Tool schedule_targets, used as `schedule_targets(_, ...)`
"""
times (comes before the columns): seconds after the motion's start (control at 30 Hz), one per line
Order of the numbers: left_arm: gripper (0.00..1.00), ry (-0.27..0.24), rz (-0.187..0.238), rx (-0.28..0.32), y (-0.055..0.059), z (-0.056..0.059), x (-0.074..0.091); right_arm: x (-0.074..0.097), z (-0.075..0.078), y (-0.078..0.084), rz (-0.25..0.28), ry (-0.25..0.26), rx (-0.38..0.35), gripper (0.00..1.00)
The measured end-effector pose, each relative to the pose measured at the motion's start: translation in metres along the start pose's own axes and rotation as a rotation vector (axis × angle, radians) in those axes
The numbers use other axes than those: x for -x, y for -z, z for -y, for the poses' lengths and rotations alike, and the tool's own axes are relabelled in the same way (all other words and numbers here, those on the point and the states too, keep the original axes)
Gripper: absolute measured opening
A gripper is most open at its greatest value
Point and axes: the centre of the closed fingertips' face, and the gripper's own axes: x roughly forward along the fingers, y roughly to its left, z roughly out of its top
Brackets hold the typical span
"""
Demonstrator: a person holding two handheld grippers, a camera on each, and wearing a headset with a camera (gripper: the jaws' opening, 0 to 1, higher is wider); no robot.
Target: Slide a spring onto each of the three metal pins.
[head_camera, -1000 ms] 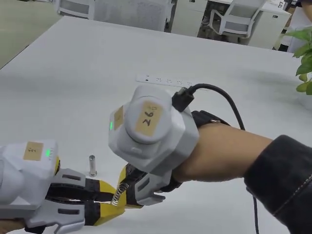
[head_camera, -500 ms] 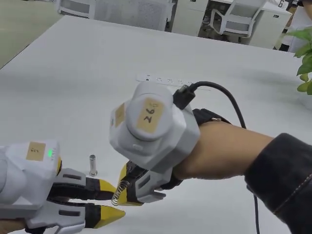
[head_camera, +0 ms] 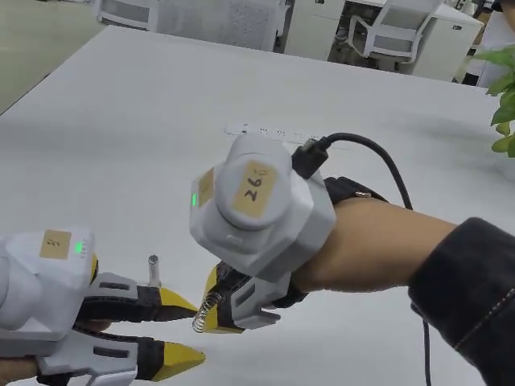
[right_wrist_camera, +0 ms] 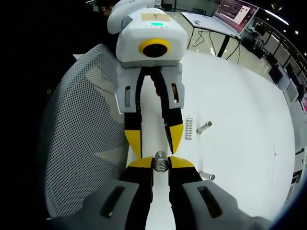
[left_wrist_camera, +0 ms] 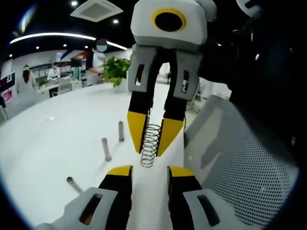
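My right gripper [head_camera: 212,312] hovers low over the white table [head_camera: 121,153], shut on a small steel spring [head_camera: 206,310]. In its own view the spring [right_wrist_camera: 160,162] sits end-on between the yellow tips. My left gripper [head_camera: 185,330] faces it from the lower left, open, its tips on either side of the spring without touching it. From the left gripper view, the spring [left_wrist_camera: 150,145] hangs from the right gripper [left_wrist_camera: 150,152], and three upright pins stand left of it [left_wrist_camera: 121,131] [left_wrist_camera: 105,149] [left_wrist_camera: 72,182]. One pin [head_camera: 153,271] stands just behind the left jaws. Another spring [right_wrist_camera: 188,128] lies near a pin [right_wrist_camera: 204,127].
A white power strip [head_camera: 278,132] lies at mid-table, beyond the right gripper's black cable [head_camera: 378,165]. Office chairs [head_camera: 394,36] stand past the far edge and a plant [head_camera: 503,104] at the right. A mesh chair back [left_wrist_camera: 230,158] is close behind the table's near edge.
The left gripper has opened and released the spring, which stays in the right gripper. The right gripper has shifted slightly to the right with it.
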Motion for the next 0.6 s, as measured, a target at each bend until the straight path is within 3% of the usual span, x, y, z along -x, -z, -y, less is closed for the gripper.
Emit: schedule_targets(0.6,0.35,-0.071,0.009,0.057,0.005,-0.006,0.017,0.003,0.004,0.008,-0.018,0.003,-0.011,0.08)
